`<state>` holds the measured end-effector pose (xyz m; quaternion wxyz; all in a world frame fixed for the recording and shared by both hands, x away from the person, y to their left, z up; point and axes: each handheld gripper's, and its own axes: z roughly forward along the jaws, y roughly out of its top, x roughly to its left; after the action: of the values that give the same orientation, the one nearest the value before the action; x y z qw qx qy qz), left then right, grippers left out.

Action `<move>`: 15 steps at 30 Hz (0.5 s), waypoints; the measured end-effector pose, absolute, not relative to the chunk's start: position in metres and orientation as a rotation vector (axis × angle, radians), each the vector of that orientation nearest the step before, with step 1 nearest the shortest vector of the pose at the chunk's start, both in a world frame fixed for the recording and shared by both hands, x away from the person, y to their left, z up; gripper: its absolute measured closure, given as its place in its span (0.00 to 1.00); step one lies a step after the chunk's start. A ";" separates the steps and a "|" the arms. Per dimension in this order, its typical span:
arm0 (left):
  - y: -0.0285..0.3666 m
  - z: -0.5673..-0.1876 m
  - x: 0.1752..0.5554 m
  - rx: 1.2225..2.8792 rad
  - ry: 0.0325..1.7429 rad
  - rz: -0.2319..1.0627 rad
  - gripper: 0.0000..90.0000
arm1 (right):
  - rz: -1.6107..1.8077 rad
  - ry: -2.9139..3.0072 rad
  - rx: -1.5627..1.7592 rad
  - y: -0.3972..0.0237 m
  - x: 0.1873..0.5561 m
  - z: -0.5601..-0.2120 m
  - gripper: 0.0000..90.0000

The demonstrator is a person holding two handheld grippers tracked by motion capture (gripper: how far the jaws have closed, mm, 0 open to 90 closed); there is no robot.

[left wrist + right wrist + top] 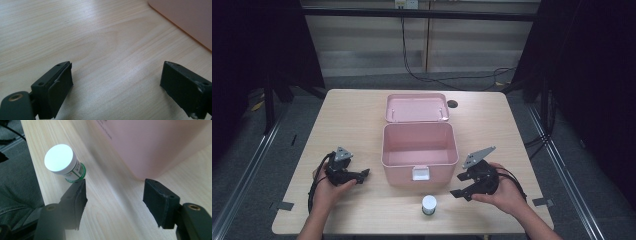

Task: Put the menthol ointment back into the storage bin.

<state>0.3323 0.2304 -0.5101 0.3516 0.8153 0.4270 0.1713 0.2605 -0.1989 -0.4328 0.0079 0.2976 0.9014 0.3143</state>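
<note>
A: What does the small jar [429, 204] look like?

B: It is a short round container with a flat white lid. In the right gripper view [64, 161] a green band and a printed label show below the lid. The print is too small to read.

A: Where is it?

B: It stands upright on the wooden table [357, 112], just in front of the pink box [419, 155], close to the table's near edge and a little right of the box's white front latch [421, 173].

A: And the box itself?

B: It is open, with its lid [417, 107] folded back flat behind it. The inside looks bare, though the near wall hides part of the floor.

A: How are the grippers?

B: The right gripper [462, 186] sits right of the jar and in front of the box's right corner. Its jaws are spread with only table between them; the jar lies just beyond one jaw tip, apart from it. The left gripper [363, 174] is left of the box, jaws wide apart over bare wood [115, 75], holding nothing.

A: Anything cut off?

B: The left gripper view catches just a blurred pink corner of the box [185, 20]. The right gripper view crops the box [155, 142] to one wall.
</note>
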 end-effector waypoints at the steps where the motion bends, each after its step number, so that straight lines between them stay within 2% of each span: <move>1: 0.230 -0.510 0.332 2.111 1.104 0.444 0.11 | 0.973 2.822 0.928 -0.198 0.260 -0.433 0.39; 15: 0.230 -0.510 0.333 2.134 1.083 0.433 0.07 | 0.876 2.901 0.893 -0.185 0.261 -0.438 0.37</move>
<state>0.3331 0.2297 -0.5102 0.3474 0.8229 0.4174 0.1670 0.2608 -0.1851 -0.4382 -0.0087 0.2827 0.9182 0.2772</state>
